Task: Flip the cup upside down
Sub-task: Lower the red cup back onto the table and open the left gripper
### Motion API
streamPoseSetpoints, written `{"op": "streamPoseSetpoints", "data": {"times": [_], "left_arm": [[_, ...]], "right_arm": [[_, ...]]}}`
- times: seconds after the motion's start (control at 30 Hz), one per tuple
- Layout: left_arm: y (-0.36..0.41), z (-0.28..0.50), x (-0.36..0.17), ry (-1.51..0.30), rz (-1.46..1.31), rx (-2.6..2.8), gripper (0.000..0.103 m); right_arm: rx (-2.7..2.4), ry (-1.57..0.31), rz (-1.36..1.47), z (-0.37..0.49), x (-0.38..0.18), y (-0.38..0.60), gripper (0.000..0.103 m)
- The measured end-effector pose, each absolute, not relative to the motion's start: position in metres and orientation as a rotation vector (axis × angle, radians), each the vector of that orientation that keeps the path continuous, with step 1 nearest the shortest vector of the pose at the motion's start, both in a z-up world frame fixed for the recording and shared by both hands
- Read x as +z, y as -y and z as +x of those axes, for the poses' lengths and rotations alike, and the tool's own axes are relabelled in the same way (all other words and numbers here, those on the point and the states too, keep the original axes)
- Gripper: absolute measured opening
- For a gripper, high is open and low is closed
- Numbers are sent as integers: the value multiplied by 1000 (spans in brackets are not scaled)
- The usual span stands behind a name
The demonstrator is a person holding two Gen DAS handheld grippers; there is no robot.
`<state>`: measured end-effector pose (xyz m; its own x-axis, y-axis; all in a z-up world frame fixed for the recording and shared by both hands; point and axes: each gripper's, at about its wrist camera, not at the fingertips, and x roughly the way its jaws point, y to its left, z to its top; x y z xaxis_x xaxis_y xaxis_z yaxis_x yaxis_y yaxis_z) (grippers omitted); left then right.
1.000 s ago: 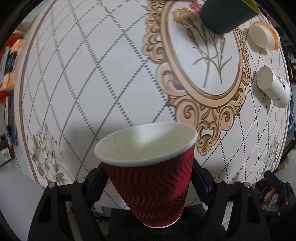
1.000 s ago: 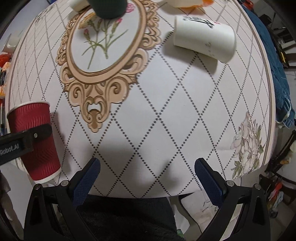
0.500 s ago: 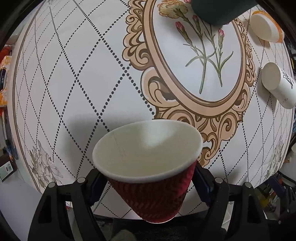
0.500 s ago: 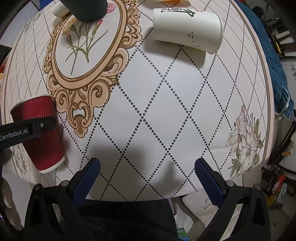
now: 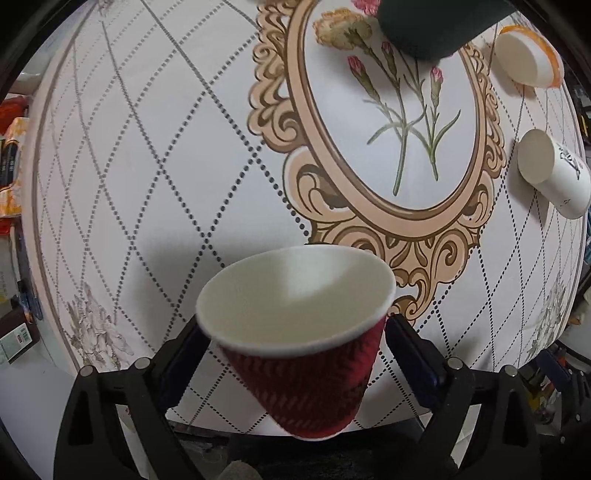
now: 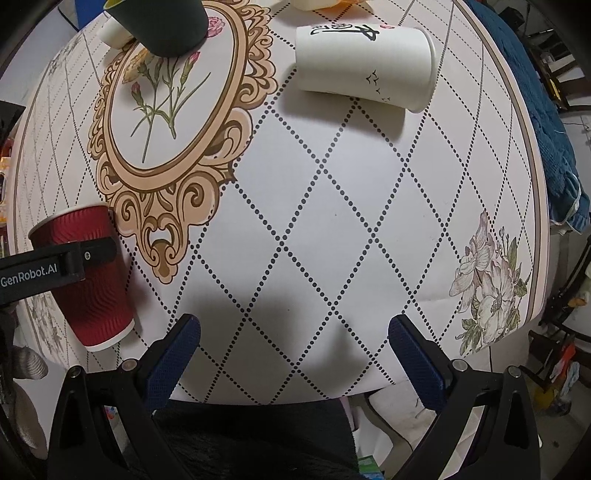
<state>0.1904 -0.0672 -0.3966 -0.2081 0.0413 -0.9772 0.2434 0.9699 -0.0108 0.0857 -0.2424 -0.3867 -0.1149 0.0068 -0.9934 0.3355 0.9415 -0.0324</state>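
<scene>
A red ribbed paper cup [image 5: 310, 373] with a white inside is held in my left gripper [image 5: 295, 354], which is shut on its sides. The cup hangs above the near left part of the table, its open mouth tilted toward the far side. In the right wrist view the same cup [image 6: 88, 280] shows at the left with a black finger [image 6: 55, 267] across it. My right gripper [image 6: 293, 354] is open and empty over the near table edge.
On the patterned round table [image 6: 332, 221] a white printed cup [image 6: 362, 70] lies on its side at the far right. A dark green cup [image 6: 166, 22] stands on the oval flower print. An orange-rimmed cup [image 5: 528, 55] lies further back. A blue cloth [image 6: 546, 122] lies off the right edge.
My left gripper has carried the red cup forward over the table and tilted its mouth further away. My right gripper has shifted forward a little and stayed open.
</scene>
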Motion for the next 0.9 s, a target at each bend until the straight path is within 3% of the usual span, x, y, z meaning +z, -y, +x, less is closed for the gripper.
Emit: {"op": "streamPoseSetpoints", "data": {"times": [0.47, 0.9], "left_arm": [[15, 133, -255, -1470, 172, -38, 96], [-38, 75, -209, -1384, 75, 56, 96]], "right_arm": [[-168, -1489, 216, 67, -294, 212, 103], [-22, -1363, 172, 39, -219, 164, 103]]}}
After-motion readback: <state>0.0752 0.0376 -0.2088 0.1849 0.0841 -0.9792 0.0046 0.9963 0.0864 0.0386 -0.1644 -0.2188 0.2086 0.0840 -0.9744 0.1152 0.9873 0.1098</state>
